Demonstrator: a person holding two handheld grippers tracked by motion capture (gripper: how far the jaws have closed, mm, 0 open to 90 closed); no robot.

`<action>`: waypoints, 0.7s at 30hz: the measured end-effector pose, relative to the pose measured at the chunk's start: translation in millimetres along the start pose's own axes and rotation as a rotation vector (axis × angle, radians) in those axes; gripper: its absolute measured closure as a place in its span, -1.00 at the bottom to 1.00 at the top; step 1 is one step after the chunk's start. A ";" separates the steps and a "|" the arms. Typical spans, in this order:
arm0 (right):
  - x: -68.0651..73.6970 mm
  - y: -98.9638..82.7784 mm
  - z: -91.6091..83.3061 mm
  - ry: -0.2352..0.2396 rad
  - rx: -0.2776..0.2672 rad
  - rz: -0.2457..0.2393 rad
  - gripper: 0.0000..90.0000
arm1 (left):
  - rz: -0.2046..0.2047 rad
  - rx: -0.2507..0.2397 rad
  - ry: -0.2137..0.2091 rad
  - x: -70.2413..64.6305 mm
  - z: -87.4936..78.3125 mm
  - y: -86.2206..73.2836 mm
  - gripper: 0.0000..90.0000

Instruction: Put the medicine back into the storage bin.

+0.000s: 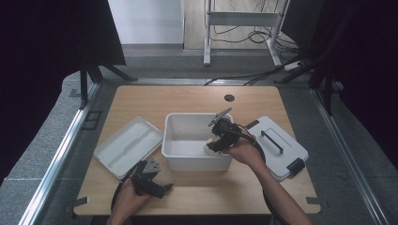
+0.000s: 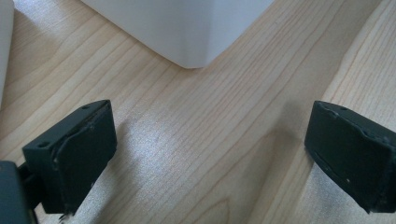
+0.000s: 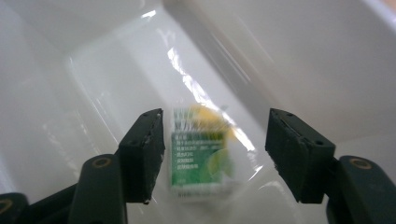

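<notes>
A clear packet with a green and yellow label [image 3: 198,151] hangs blurred between the jaws of my right gripper [image 3: 215,149], inside the white bin [image 3: 303,56]. It lies close to the left pad, with a clear gap to the right pad, so the jaws stand open. In the high view the right gripper [image 1: 213,143] dips over the bin's [image 1: 197,161] right front part, with the pale packet [image 1: 208,148] at its tip. My left gripper [image 1: 162,187] rests low at the table's front left. Its jaws [image 2: 210,154] are wide open over bare wood, and the bin's corner [image 2: 187,32] is just ahead.
A white lid [image 1: 127,145] lies flat to the left of the bin. A white case with a black handle [image 1: 279,145] sits to its right. The wooden table [image 1: 187,96] has a round cable hole [image 1: 229,98] at the back.
</notes>
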State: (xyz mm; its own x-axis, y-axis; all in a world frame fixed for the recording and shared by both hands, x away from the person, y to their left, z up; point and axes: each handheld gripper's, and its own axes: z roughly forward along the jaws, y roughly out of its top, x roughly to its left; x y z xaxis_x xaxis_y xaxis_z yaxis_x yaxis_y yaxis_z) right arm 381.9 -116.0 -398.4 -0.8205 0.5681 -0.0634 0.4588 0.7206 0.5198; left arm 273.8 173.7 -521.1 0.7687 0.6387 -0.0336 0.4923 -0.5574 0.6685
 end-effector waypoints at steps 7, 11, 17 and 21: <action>-2.1 -0.7 -18.9 0.007 -0.063 0.020 -0.39 | 0.000 0.001 0.000 0.0 0.1 0.1 -0.95; -2.0 -5.4 -31.9 0.023 -0.093 0.033 -0.61 | 0.000 0.001 0.000 0.0 0.1 0.1 -0.95; 0.7 -17.5 -48.8 -0.005 -0.115 0.032 -0.94 | 0.001 0.002 -0.001 0.0 0.2 0.1 -0.96; 1.1 -30.4 -59.1 0.000 -0.134 0.040 -1.00 | 0.001 0.002 -0.002 0.0 0.2 0.2 -0.96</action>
State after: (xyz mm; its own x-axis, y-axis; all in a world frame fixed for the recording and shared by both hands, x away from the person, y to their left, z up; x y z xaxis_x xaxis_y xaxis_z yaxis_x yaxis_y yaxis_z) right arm 346.8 -160.8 -364.0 -0.8024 0.5954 -0.0398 0.4419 0.6377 0.6310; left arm 273.9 173.4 -521.2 0.7701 0.6370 -0.0347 0.4924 -0.5589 0.6672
